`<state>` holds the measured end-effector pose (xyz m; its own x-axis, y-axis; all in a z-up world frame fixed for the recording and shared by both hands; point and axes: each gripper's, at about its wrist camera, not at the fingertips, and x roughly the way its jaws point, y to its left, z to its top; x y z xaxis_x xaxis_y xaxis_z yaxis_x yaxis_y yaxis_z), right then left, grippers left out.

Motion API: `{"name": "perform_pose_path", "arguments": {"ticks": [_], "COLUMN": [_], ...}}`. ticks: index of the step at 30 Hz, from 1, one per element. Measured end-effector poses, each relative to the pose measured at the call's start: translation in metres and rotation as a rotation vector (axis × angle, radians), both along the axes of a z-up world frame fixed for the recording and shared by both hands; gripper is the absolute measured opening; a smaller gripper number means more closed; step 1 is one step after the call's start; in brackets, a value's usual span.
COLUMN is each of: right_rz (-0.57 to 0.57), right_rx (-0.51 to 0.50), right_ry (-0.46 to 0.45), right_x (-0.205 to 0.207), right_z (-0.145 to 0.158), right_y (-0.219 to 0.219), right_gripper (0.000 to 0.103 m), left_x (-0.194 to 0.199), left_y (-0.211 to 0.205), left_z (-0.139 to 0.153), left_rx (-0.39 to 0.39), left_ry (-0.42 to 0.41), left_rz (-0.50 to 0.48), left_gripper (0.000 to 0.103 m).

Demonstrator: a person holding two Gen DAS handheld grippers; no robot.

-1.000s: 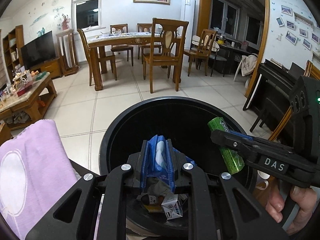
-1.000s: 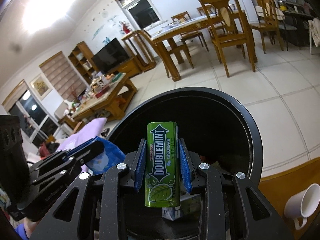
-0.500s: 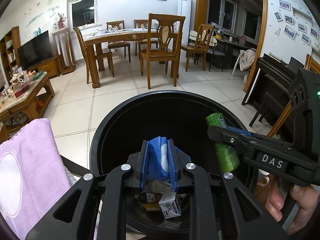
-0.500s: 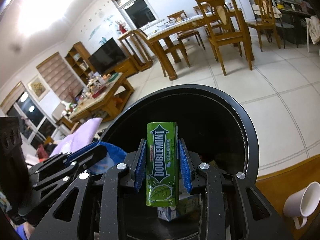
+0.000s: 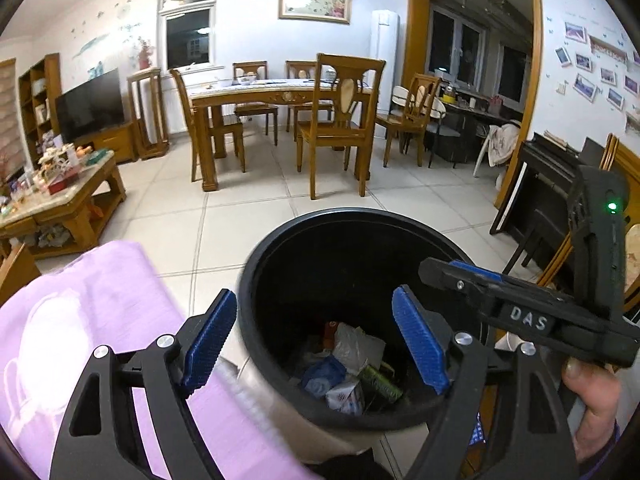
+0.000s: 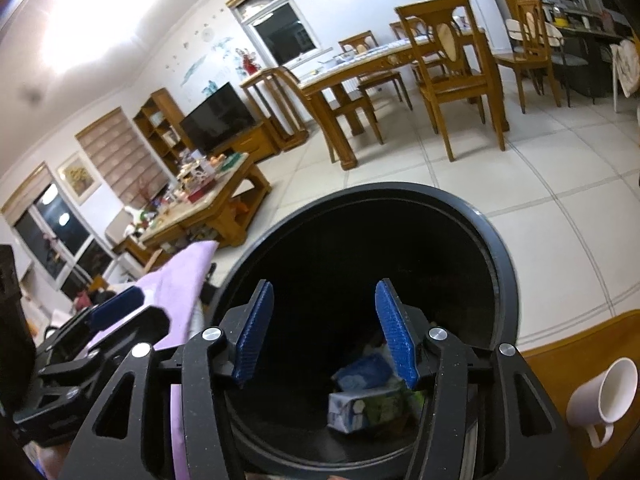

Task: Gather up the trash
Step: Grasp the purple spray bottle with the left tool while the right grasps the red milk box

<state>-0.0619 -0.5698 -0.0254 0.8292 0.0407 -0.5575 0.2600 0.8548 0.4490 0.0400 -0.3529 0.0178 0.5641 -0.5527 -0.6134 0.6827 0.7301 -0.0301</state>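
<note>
A black round trash bin (image 5: 280, 248) stands on the tiled floor below both grippers; it also shows in the right wrist view (image 6: 492, 240). My left gripper (image 5: 316, 340) is open and empty over its left rim. My right gripper (image 6: 324, 328) is open and empty over its mouth, and shows from the side in the left wrist view (image 5: 460, 276). At the bin's bottom lie a blue packet (image 5: 322, 374), a green gum pack (image 5: 380, 384), a small white carton (image 6: 352, 408) and crumpled wrappers (image 5: 356, 344).
A purple cloth (image 5: 80, 320) lies left of the bin. A white mug (image 6: 604, 396) sits on a wooden surface at the right. A dining table with chairs (image 5: 280, 100) stands behind, a cluttered coffee table (image 5: 56, 196) at the left, a dark piano (image 5: 548, 184) at the right.
Both grippers have opened. The blue packet left the left gripper and the green gum pack left the right gripper; both now lie in the bin. The left gripper moved left.
</note>
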Motion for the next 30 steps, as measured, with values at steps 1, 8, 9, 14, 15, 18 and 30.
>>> {"name": "perform_pose_path", "arguments": {"ticks": [1,8,9,14,15,18,30], "right_rz": [0.011,0.157,0.19,0.351,0.394,0.506,0.886], "right_rx": [-0.006,-0.064,-0.072,-0.11,-0.12,-0.14,-0.251], "right_ry": [-0.001,0.0,0.004,0.023,0.028,0.04,0.148], "right_x": [0.001,0.018,0.023,0.038,0.041,0.043,0.009], "right_z": [0.002,0.021,0.024,0.031,0.032,0.033,0.021], "right_y": [0.006,0.083,0.1,0.184,0.207,0.261,0.448], "right_gripper": [0.054,0.054,0.054,0.054,0.054,0.054,0.076], "left_x": [0.0,0.002,0.002,0.01,0.014,0.026,0.047], "left_y": [0.014,0.126,0.144,0.237,0.262,0.305,0.343], "left_z": [0.003,0.019,0.021,0.023,0.021,0.01,-0.061], "left_rx": [-0.011,-0.06,-0.064,-0.047,-0.043,-0.036,0.049], "left_ry": [0.011,0.053,0.054,0.064,0.079,0.145,0.338], "left_rz": [0.015,0.181,0.208,0.361,0.401,0.471,0.439], "left_gripper": [0.08,0.08,0.08,0.08,0.079,0.079,0.041]}}
